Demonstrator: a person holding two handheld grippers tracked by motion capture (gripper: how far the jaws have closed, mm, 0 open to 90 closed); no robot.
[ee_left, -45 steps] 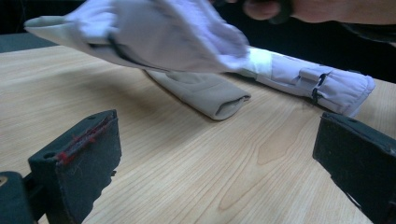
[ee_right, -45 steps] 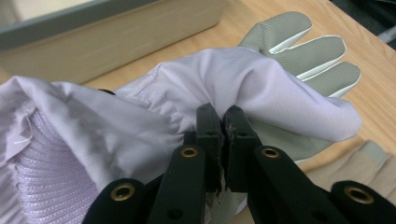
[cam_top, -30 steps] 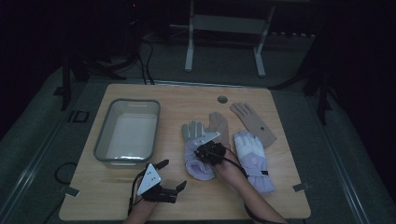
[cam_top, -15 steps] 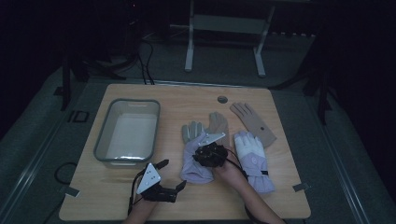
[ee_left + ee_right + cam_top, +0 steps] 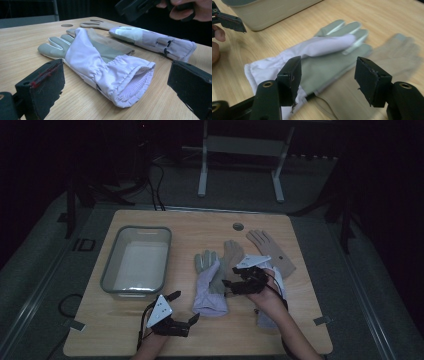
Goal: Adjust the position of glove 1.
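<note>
A lavender glove (image 5: 210, 287) with a grey palm lies in the table's middle, part of its lavender side folded over the palm (image 5: 100, 60) (image 5: 322, 50). It rests partly on a tan glove (image 5: 232, 251). My right gripper (image 5: 231, 287) (image 5: 330, 65) hovers just right of it. Its jaws have just been opening and nothing is between them. A second lavender glove (image 5: 272, 320) (image 5: 155, 40) lies under that hand. My left gripper (image 5: 184, 307) (image 5: 116, 70) stands open near the front edge, facing the first glove's cuff and apart from it.
A grey tub (image 5: 137, 257) (image 5: 274, 10) stands at the left of the wooden table (image 5: 300, 330). Another tan glove (image 5: 272, 247) lies at the back right, near a round hole (image 5: 238, 226) in the tabletop.
My right gripper has let go of the lavender glove, opened, and lifted away to the right. The glove now lies folded over on itself. The left gripper has stayed put.
</note>
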